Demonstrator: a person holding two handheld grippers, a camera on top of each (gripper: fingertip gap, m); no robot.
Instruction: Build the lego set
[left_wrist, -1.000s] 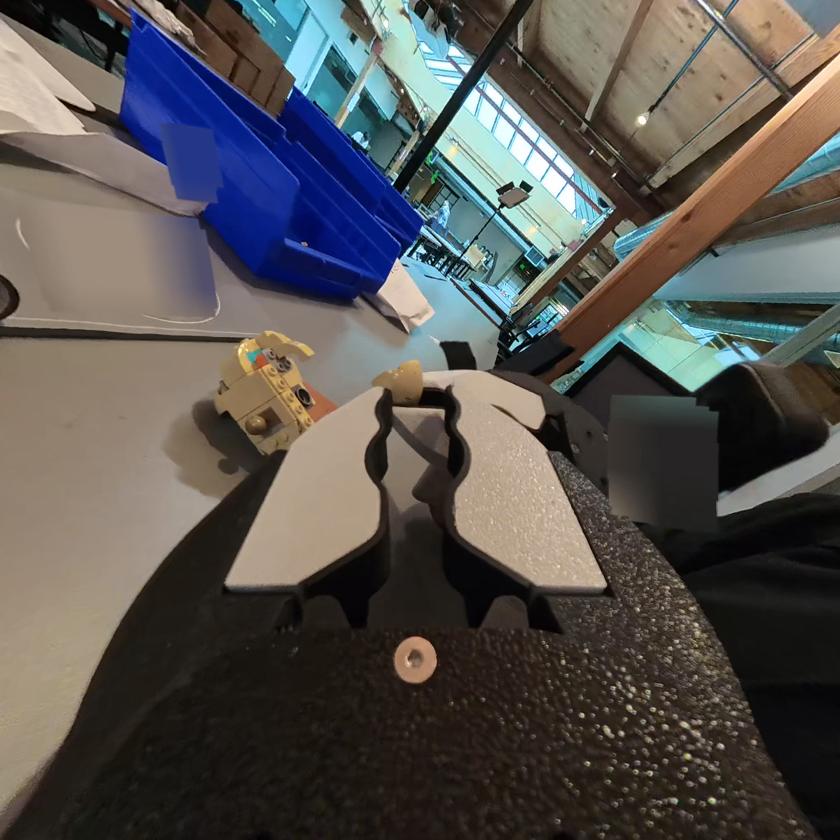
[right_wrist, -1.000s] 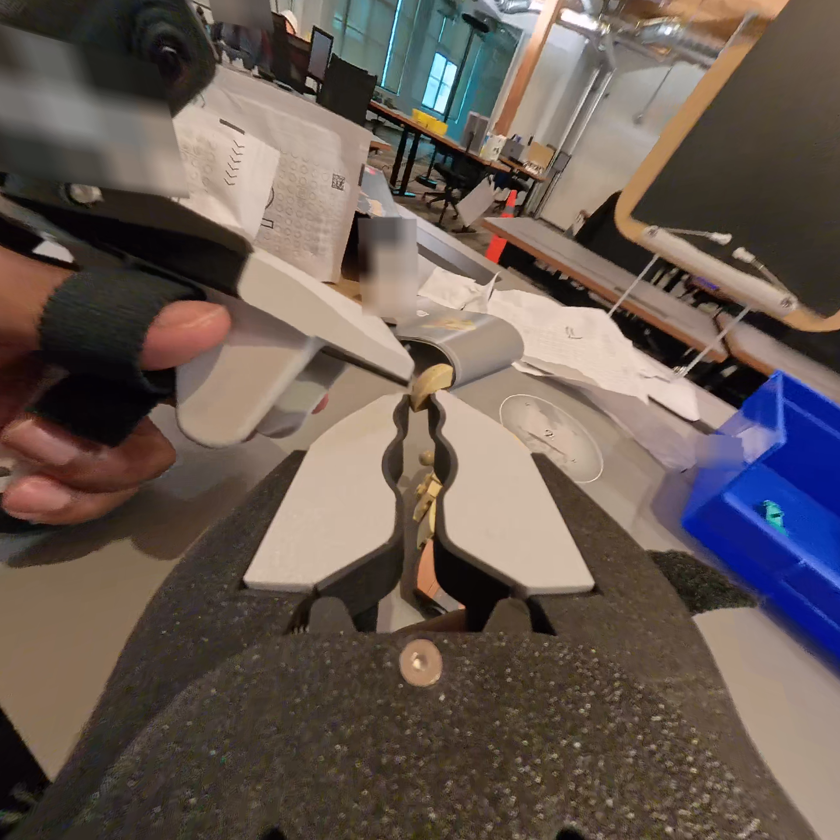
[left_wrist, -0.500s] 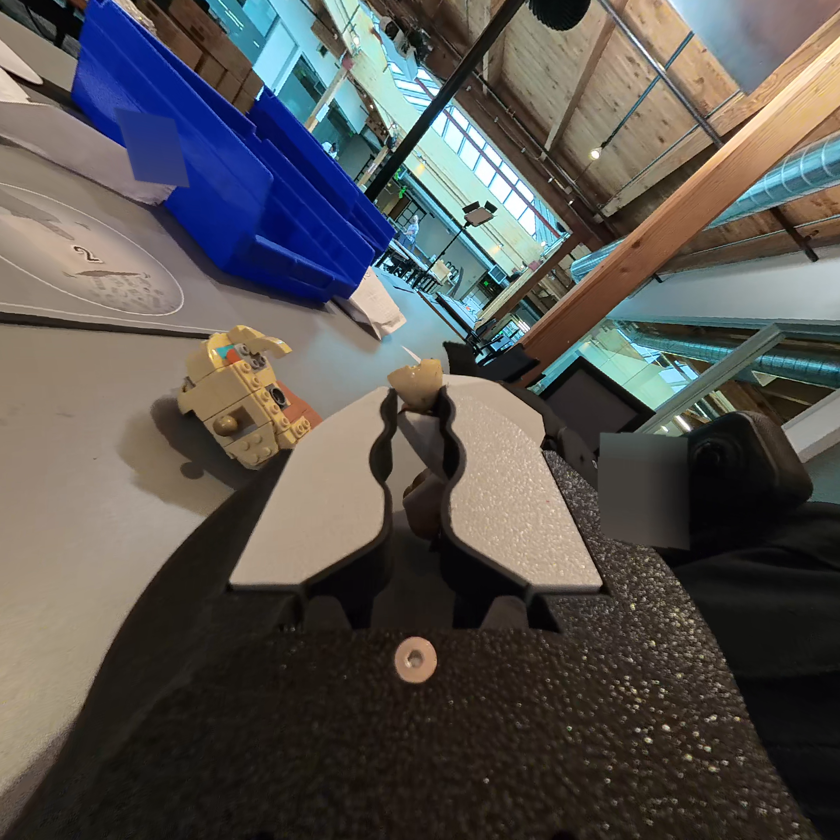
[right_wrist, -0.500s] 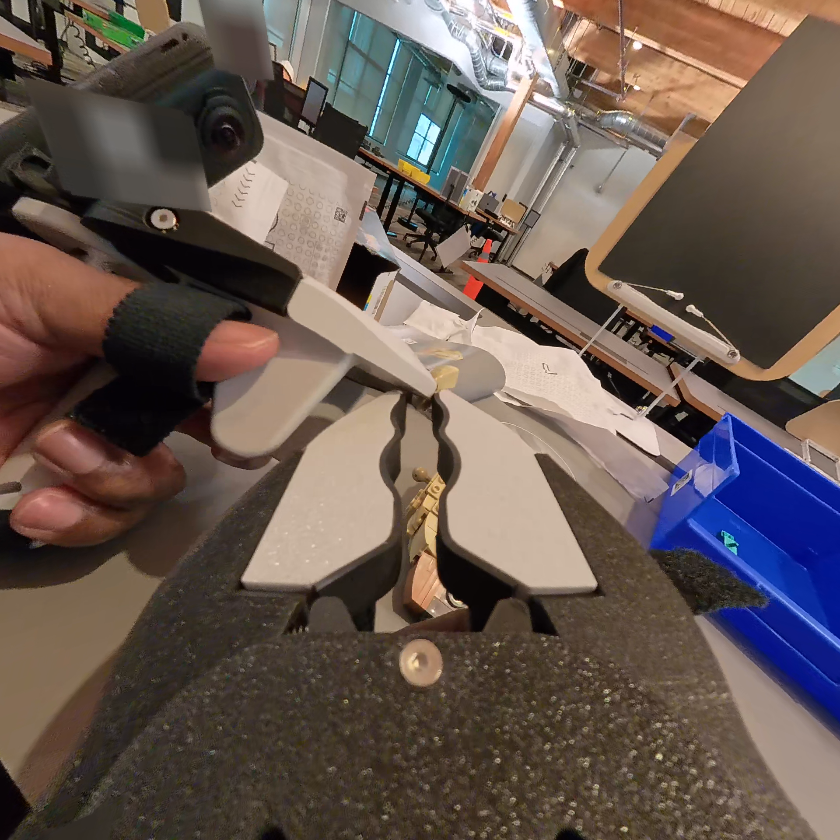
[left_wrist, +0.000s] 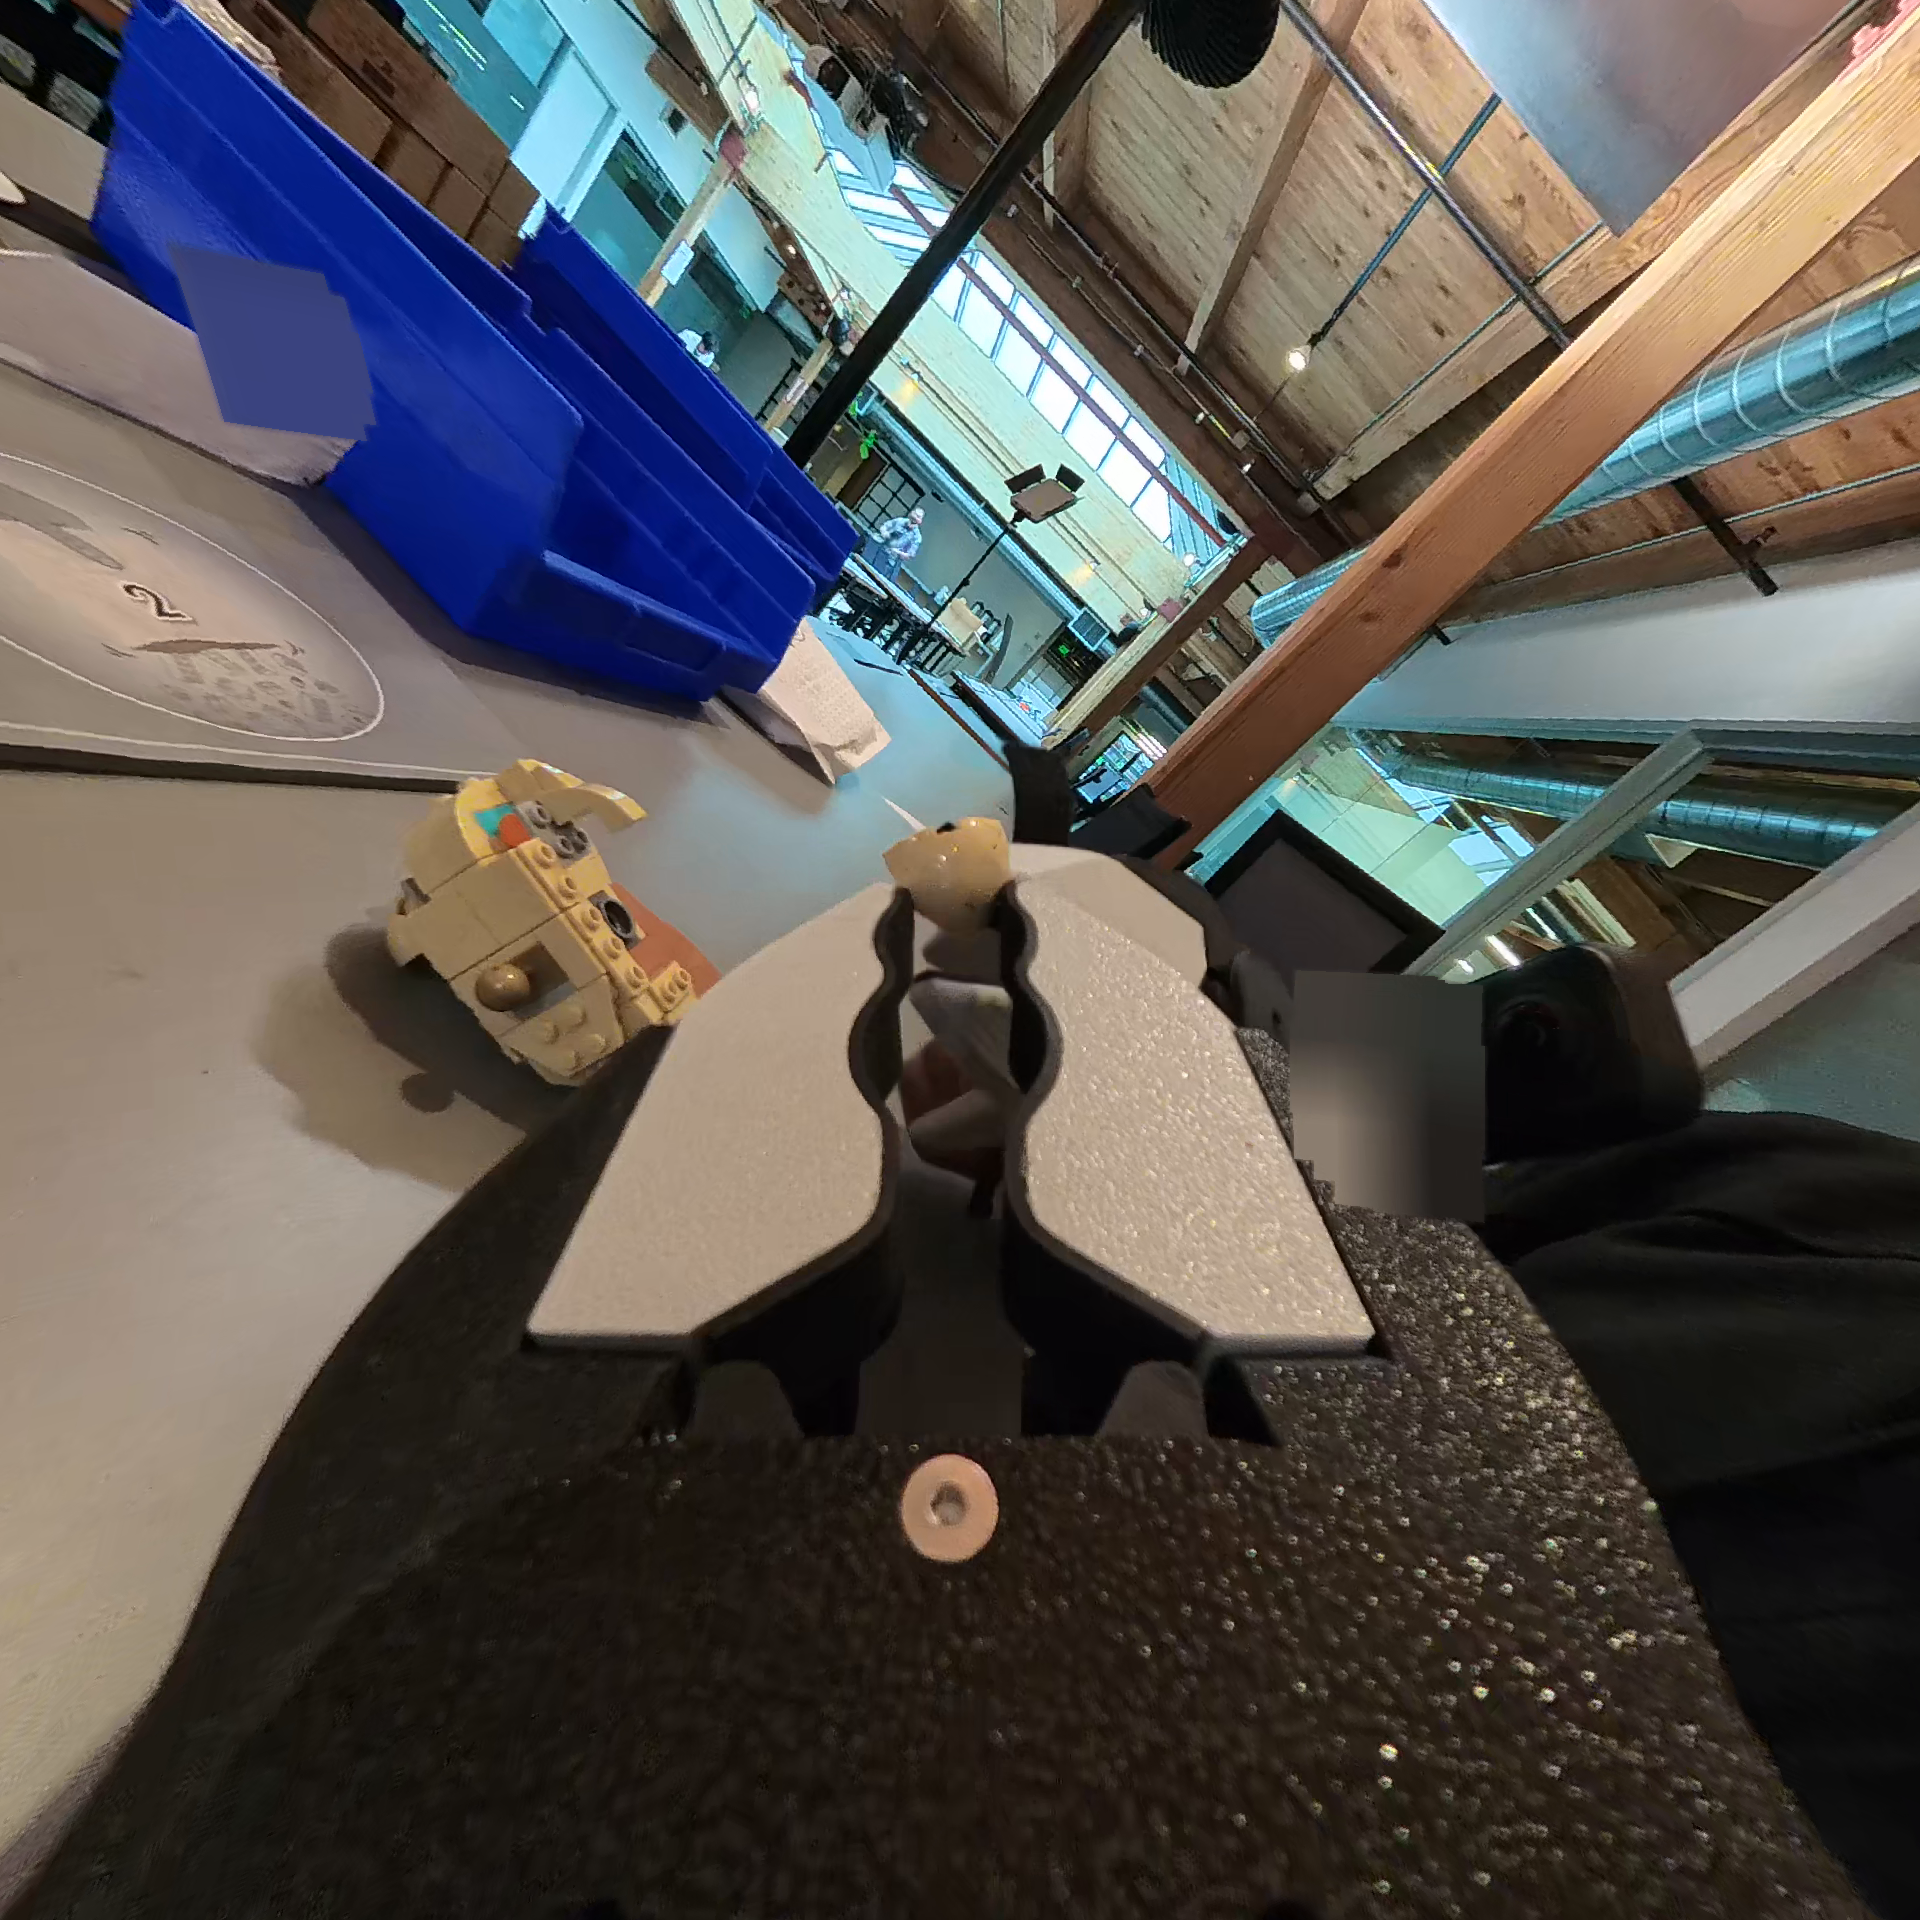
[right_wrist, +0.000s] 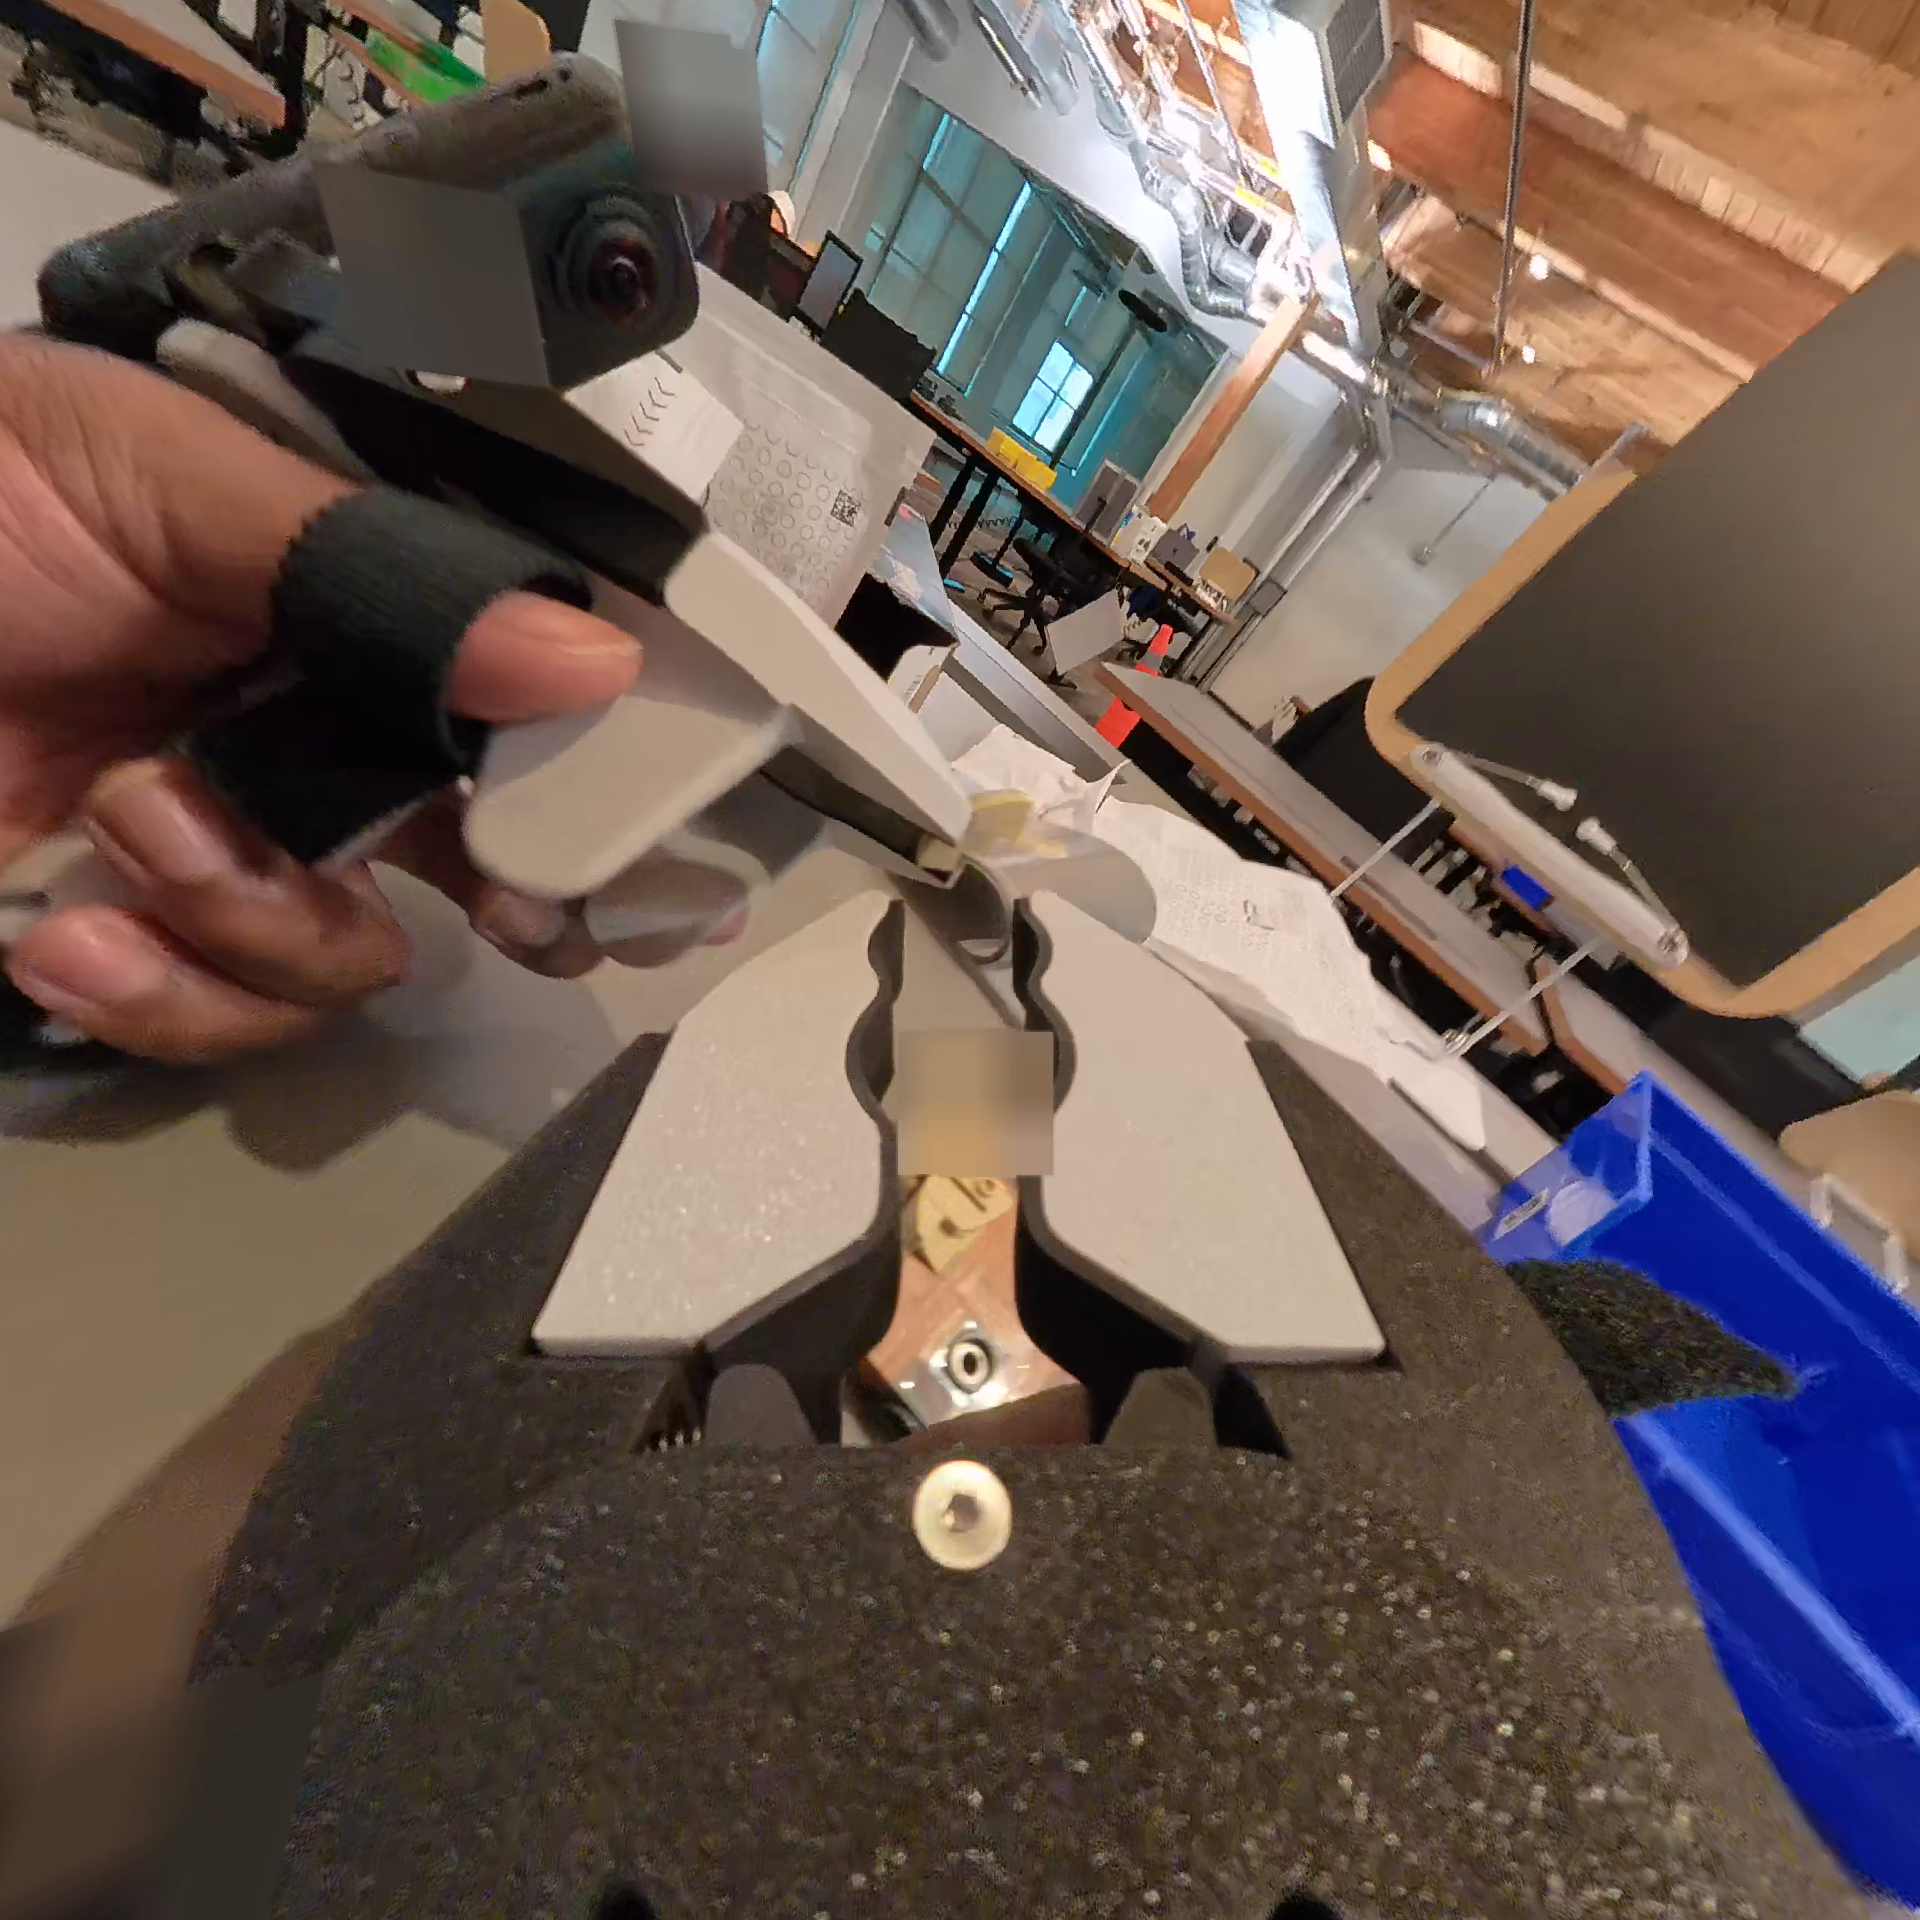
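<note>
Left tool (left_wrist: 951, 904) gripping a small tan rounded piece (left_wrist: 951, 868); right tool (right_wrist: 956, 920) sitting slightly parted w/ nothing clamped.

Pinching the tan rounded piece at the very fingertips, both pads pressing on it, up off the bench (left_wrist: 156, 1091) & just right of the tan brick model (left_wrist: 530, 935). Lying on its side on the grey bench, the brick model, w/ a reddish-brown part at its right side, near side of the blue bins (left_wrist: 468, 436) & printed circle mat (left_wrist: 177, 644). Hovering over the brick model (right_wrist: 961, 1216), the right tool, jaws a little apart, pads not touching it. Holding the left tool (right_wrist: 961, 831) from the model's left, a hand (right_wrist: 208, 727) w/ black finger strap. Showing right of the model, a blue bin (right_wrist: 1766, 1403); beyond it, crumpled papers (right_wrist: 1299, 935).
</note>
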